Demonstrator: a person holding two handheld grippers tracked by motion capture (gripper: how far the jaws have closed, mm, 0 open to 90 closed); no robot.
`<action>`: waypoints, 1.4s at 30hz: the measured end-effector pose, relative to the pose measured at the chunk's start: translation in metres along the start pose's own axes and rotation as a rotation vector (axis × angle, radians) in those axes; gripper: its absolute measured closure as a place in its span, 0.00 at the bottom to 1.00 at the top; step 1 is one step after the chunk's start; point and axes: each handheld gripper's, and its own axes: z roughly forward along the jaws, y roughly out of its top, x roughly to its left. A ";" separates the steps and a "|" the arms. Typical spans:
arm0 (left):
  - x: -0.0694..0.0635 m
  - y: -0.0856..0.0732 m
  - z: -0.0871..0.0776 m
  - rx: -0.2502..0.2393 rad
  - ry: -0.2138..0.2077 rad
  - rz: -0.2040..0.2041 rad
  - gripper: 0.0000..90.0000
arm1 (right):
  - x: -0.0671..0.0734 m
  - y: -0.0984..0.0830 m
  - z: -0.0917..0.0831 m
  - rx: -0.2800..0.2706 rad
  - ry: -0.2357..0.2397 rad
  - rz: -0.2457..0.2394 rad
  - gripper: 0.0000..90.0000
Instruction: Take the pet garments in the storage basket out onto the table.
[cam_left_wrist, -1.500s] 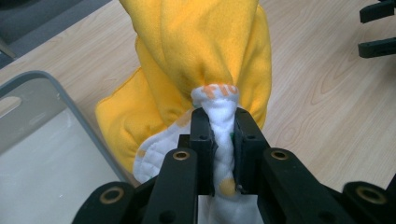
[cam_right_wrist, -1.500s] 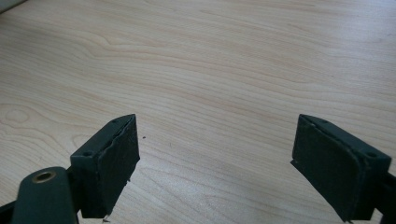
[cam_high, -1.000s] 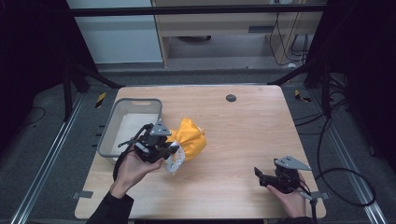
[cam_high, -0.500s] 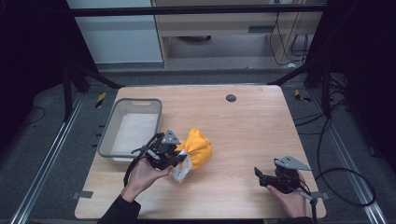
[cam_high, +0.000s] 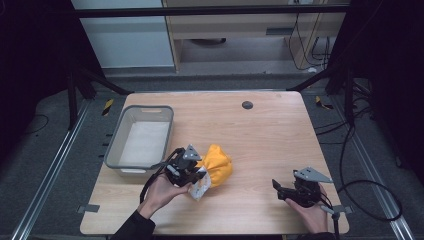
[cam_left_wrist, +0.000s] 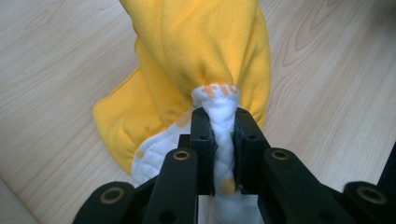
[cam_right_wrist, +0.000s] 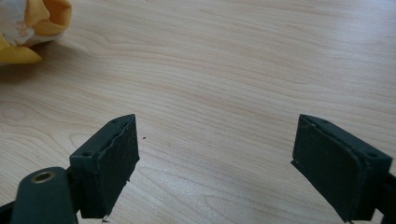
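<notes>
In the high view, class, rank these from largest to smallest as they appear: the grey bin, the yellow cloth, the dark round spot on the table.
1. grey bin
2. yellow cloth, bunched up and gripped by the left gripper
3. dark round spot

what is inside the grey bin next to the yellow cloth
The grey bin shows a pale, bare floor in the high view, with nothing lying in it. The yellow cloth sits outside on the table, pinched by the left gripper. The near wall hides the bin's closest inner edge.
</notes>
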 end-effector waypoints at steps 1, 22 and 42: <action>0.000 0.000 0.001 0.004 -0.001 0.002 0.89 | 0.000 0.000 0.000 -0.001 -0.002 -0.004 0.16; -0.010 -0.006 0.031 0.050 -0.027 0.010 0.85 | 0.000 0.000 0.000 0.001 -0.007 -0.003 0.15; -0.012 -0.011 0.025 0.025 -0.017 0.008 0.52 | 0.000 -0.001 0.001 0.002 -0.015 -0.022 0.15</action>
